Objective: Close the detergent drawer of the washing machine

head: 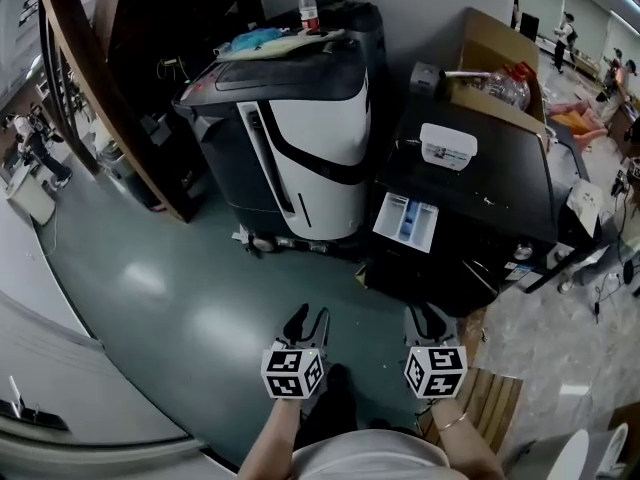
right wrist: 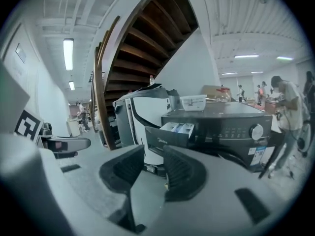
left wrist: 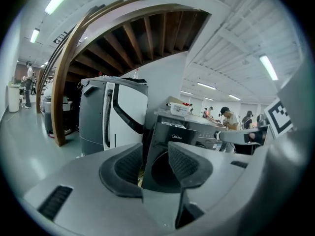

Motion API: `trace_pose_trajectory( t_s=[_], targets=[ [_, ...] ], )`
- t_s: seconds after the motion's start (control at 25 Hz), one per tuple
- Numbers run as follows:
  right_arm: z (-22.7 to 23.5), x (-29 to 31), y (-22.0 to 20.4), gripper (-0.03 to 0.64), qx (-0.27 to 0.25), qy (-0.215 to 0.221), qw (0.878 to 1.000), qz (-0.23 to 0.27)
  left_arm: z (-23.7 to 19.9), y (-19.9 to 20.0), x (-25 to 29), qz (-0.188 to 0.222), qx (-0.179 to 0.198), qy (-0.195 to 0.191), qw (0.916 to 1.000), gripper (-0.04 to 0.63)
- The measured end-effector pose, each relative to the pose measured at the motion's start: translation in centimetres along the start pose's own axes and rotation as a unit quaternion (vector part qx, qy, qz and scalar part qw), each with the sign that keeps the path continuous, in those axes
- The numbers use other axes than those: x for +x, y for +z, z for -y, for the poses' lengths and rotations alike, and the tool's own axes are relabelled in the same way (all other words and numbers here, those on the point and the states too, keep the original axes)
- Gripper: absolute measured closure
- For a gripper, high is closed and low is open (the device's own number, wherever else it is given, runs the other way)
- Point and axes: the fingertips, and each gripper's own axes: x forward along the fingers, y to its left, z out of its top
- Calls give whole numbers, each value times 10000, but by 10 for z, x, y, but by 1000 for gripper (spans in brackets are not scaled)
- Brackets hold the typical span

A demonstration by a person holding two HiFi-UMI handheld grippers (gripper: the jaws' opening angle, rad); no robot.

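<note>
The black washing machine (head: 470,198) stands right of centre, and its detergent drawer (head: 405,220) is pulled out with white and blue compartments showing. Both grippers hang low in the head view, well short of the machine. My left gripper (head: 305,320) is open with nothing between its fingers; in the left gripper view (left wrist: 156,154) the drawer's dark front (left wrist: 177,134) shows past the jaws. My right gripper (head: 428,318) is also open and empty. The right gripper view (right wrist: 153,156) shows the open drawer (right wrist: 172,132) ahead, above the right jaw.
A white-and-black appliance (head: 310,128) stands just left of the washing machine, with a bottle (head: 308,8) on top. A white tub (head: 448,146) and a cardboard box (head: 495,68) sit on the washer. A wooden stair beam (head: 110,98) runs along the left. Wooden slats (head: 490,403) lie at lower right.
</note>
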Motion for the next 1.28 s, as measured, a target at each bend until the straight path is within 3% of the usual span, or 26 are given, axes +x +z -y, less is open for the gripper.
trace_pose_trajectory(
  t_s=[0.6, 1.0, 1.28],
  targets=[
    [13, 58, 26, 511, 328, -1158, 9927, 5, -44, 45, 100, -192, 275, -1006, 9944, 440],
    [40, 55, 21, 511, 677, -1792, 9815, 76, -28, 49, 139, -392, 498, -1526, 9863, 440],
    [53, 52, 6, 511, 907, -1987, 9759, -21, -14, 42, 156, -590, 685, -1766, 9801, 440]
  ],
)
